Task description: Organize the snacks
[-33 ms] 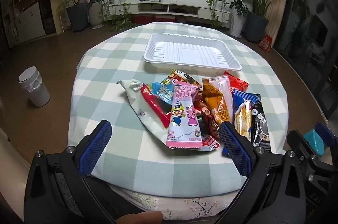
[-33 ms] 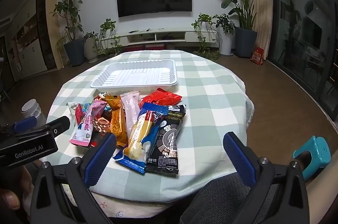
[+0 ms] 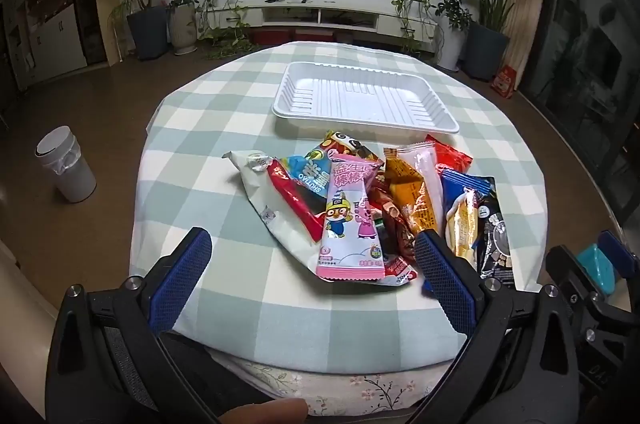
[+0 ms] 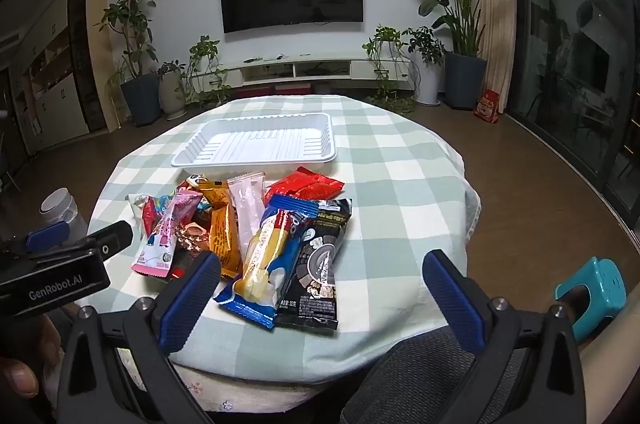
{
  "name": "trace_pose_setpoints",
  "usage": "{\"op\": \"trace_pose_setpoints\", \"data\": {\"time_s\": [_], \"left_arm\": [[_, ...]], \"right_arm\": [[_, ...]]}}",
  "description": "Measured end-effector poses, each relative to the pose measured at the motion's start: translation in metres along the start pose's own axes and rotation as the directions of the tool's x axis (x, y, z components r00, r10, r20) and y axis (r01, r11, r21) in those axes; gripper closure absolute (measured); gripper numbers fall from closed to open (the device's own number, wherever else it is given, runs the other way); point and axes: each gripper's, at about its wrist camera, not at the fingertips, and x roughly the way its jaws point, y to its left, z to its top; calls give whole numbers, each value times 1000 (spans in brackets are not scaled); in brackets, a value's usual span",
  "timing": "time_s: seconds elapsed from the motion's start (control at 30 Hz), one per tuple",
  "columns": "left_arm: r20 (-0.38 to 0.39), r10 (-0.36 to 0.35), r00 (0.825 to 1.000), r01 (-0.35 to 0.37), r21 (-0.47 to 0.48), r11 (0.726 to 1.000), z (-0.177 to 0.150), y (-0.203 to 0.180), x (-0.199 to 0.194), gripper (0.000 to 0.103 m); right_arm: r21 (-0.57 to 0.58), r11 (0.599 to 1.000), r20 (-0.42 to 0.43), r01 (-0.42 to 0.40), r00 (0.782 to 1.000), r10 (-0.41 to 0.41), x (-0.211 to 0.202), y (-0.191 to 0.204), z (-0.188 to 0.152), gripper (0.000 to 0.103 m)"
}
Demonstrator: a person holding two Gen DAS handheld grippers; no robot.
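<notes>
A pile of several snack packets lies on the near half of the round table with its green-checked cloth (image 3: 224,128). A pink cartoon packet (image 3: 350,220) lies on top at the front, with an orange packet (image 3: 412,192) beside it. On the pile's right side are a blue-and-yellow packet (image 4: 268,256) and a black cookie packet (image 4: 320,264). Behind the pile sits an empty white tray (image 3: 360,96), also the white tray (image 4: 256,140). My left gripper (image 3: 310,244) hovers open at the table's near edge, short of the pink packet. My right gripper (image 4: 322,260) is open too, short of the black packet.
A white bin (image 3: 66,164) stands on the floor to the left. A teal stool (image 4: 592,288) is near the right edge. Potted plants and a TV console line the far wall. The left gripper's body (image 4: 56,272) shows at the right view's left side.
</notes>
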Motion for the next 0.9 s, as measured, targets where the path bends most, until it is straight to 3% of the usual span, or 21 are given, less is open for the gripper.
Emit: {"op": "trace_pose_setpoints", "data": {"time_s": [0.9], "left_arm": [[-5,15,1000,-15,10,1000,-14,0,7,0]], "right_arm": [[7,1000,-40,15,999,-15,2,-2,0,0]]}}
